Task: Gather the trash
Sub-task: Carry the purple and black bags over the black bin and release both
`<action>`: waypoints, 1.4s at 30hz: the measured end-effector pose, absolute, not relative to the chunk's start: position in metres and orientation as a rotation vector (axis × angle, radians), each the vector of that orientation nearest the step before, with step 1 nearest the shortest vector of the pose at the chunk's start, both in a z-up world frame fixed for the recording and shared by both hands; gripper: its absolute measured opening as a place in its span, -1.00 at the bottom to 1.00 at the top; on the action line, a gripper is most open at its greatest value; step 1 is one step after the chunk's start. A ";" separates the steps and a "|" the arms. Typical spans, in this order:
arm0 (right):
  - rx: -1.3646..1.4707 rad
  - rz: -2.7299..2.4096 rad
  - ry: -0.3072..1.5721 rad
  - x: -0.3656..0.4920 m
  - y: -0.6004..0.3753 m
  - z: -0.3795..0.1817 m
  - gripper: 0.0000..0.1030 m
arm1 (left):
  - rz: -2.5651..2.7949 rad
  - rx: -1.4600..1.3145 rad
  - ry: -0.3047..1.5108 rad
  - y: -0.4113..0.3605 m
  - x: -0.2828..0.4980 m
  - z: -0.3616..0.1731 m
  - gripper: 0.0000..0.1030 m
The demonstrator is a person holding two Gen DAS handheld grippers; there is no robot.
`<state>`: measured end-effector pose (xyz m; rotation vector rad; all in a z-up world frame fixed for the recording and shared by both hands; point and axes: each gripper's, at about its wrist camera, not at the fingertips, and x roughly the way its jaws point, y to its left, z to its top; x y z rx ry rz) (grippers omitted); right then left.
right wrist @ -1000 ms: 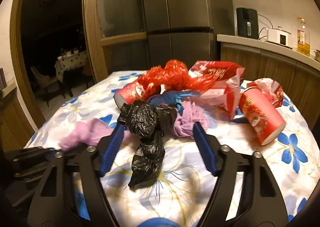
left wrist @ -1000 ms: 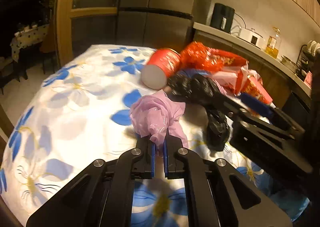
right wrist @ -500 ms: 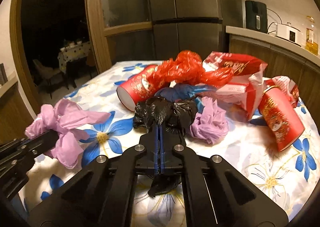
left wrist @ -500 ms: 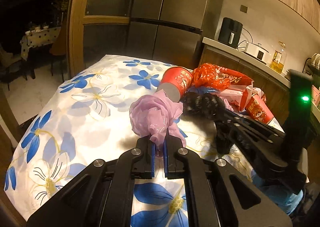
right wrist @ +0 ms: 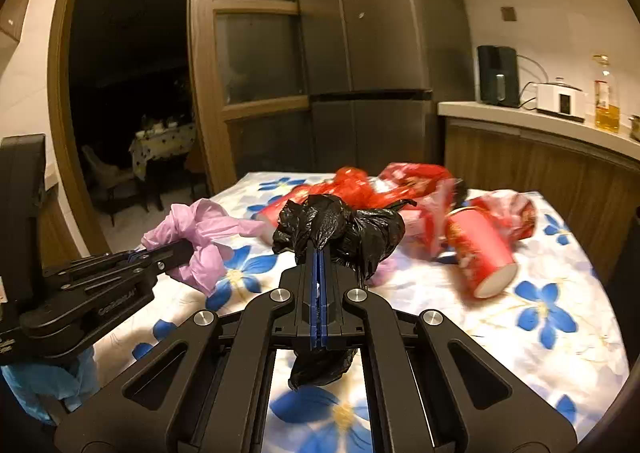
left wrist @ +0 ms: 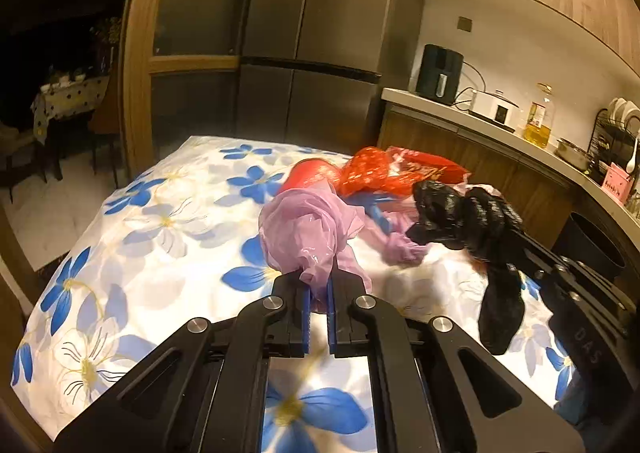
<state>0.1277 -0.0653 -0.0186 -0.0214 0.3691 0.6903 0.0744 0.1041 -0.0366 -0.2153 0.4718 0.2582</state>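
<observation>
Above the floral-print tablecloth (left wrist: 120, 221), I hold my left gripper (left wrist: 316, 295) clamped on a crumpled pink plastic bag (left wrist: 304, 229) and my right gripper (right wrist: 318, 253) clamped on a scrunched black plastic bag (right wrist: 340, 229), both lifted clear for disposal.

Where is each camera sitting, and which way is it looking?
Left wrist: sits on the left gripper, looking along its fingers, which pinch a pink bag; the right gripper pokes in from the right.
Right wrist: sits on the right gripper, looking along its fingers, which pinch a black bag; the left gripper pokes in from the left.
Shared: both face the flowered tablecloth, red trash, fridge and counter.
</observation>
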 end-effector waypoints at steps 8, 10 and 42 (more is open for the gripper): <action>0.017 0.593 0.337 0.127 -0.120 -0.011 -0.98 | 0.185 -0.166 0.454 0.059 0.091 -0.022 -0.89; 0.027 0.562 0.331 0.130 -0.134 -0.009 -0.98 | 0.156 -0.147 0.446 0.043 0.098 -0.018 -0.89; 0.102 0.066 0.202 0.186 -0.359 0.015 -0.98 | -0.288 -0.008 0.331 -0.195 0.226 0.032 -0.90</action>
